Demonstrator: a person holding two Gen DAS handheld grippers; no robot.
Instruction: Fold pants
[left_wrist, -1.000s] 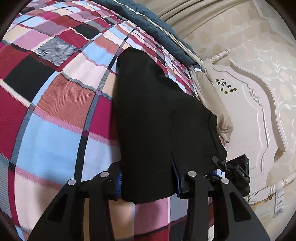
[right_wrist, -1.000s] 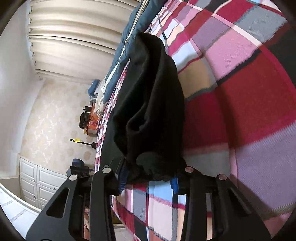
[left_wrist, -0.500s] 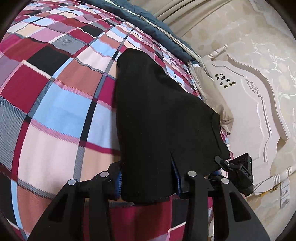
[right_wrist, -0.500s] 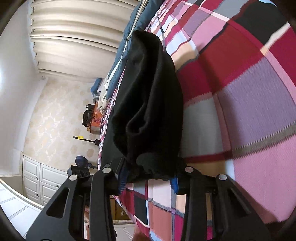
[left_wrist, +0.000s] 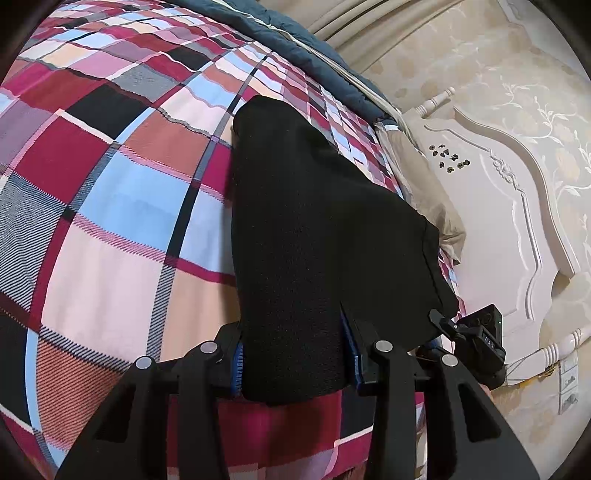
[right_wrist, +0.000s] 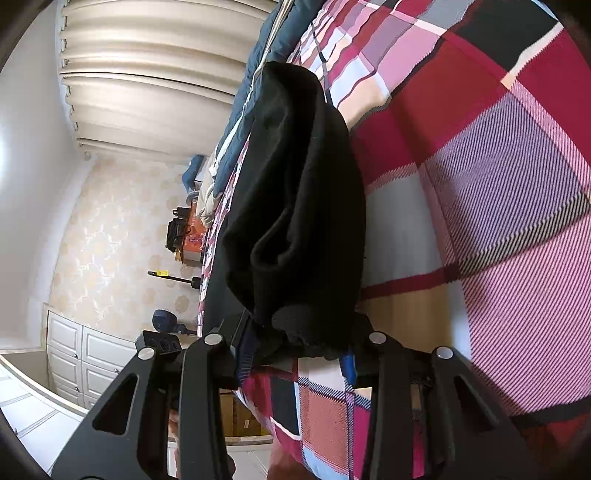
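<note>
The black pants (left_wrist: 314, 229) hang lifted over the plaid bedspread (left_wrist: 110, 206), stretched away from me toward the far end of the bed. My left gripper (left_wrist: 293, 363) is shut on one near corner of the pants. My right gripper (right_wrist: 299, 354) is shut on the other corner, where the black cloth (right_wrist: 295, 192) bunches into a roll between the fingers. The right gripper's body (left_wrist: 476, 343) shows at the lower right of the left wrist view, close beside the left one.
A white carved headboard (left_wrist: 517, 221) and a beige pillow (left_wrist: 424, 192) lie to the right. A blue duvet (left_wrist: 303, 40) runs along the bed's far side. Curtains (right_wrist: 147, 74), white cabinets (right_wrist: 81, 354) and a cluttered orange stand (right_wrist: 188, 236) line the room's wall.
Both grippers have carried the pants across the bedspread; the plaid squares beneath have shifted. The grip on the cloth has stayed the same.
</note>
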